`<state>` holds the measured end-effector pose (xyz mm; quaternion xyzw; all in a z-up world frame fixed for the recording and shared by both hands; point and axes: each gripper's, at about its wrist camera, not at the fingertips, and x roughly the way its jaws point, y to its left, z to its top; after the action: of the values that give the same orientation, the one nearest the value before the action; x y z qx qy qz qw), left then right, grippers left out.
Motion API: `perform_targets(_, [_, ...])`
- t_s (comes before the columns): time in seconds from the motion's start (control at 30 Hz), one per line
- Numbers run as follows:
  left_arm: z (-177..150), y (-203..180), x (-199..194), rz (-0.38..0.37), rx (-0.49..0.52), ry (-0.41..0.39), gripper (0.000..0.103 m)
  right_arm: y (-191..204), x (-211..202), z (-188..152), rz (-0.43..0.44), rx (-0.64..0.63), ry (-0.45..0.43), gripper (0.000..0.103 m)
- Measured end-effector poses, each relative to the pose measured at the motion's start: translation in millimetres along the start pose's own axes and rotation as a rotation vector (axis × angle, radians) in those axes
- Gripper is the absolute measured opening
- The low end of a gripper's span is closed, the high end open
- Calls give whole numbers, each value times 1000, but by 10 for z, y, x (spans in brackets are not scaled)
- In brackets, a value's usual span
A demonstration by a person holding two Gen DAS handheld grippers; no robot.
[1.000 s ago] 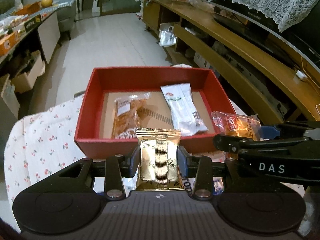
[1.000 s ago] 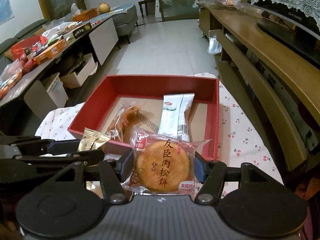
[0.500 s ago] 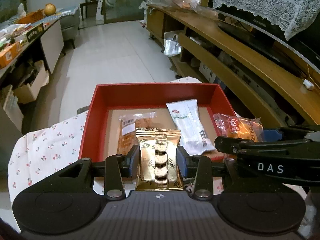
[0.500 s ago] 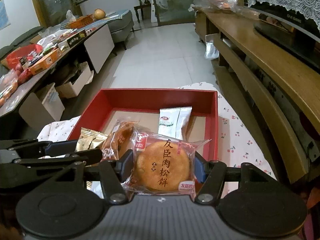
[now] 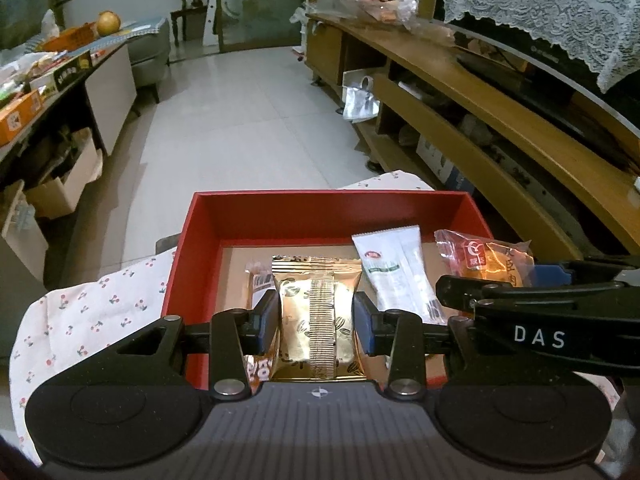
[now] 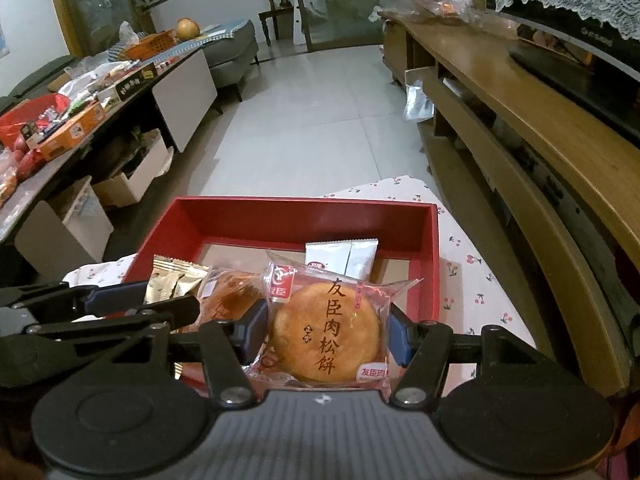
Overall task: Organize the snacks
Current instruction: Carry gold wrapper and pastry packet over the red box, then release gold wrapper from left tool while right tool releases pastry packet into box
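A red box (image 5: 332, 216) (image 6: 304, 216) stands on a cherry-print cloth. Inside lie a white packet (image 5: 396, 272) (image 6: 344, 258) and an orange-brown snack bag (image 5: 256, 280) (image 6: 232, 300). My left gripper (image 5: 316, 316) is shut on a gold packet (image 5: 316, 316) and holds it over the box's near part; the packet also shows in the right wrist view (image 6: 172, 284). My right gripper (image 6: 326, 332) is shut on a clear-wrapped round meat-floss cake (image 6: 326, 332) over the box's near right side; the cake also shows in the left wrist view (image 5: 488, 260).
The cherry-print cloth (image 5: 92, 312) (image 6: 472, 276) covers the small table. A long wooden TV shelf (image 5: 500, 120) runs along the right. A cluttered low table (image 6: 80, 100) stands at the left, with cardboard boxes (image 6: 132, 176) under it. Tiled floor (image 5: 248, 112) lies beyond.
Both grippers have moved forward with their snacks, from in front of the box's near wall to over the box. The box now sits lower and closer in both views.
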<state>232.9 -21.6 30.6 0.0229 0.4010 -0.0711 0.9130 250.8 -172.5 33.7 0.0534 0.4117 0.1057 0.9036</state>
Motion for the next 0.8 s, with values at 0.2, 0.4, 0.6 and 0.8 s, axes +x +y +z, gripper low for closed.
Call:
perform_targets(0.2, [-19, 32, 212, 8, -2, 18, 47, -30, 270, 28, -19, -8, 31, 70])
perform_targets(0.4, [-79, 53, 371, -8, -3, 43, 47, -19, 527, -14, -55, -28, 77, 70])
perform_targets(0.6, [-107, 54, 425, 10, 9, 50, 50, -32, 628, -49, -74, -24, 102, 76])
perform_targets(0.8, [-71, 82, 359, 22, -2, 34, 62, -31, 546, -16, -78, -26, 72, 77])
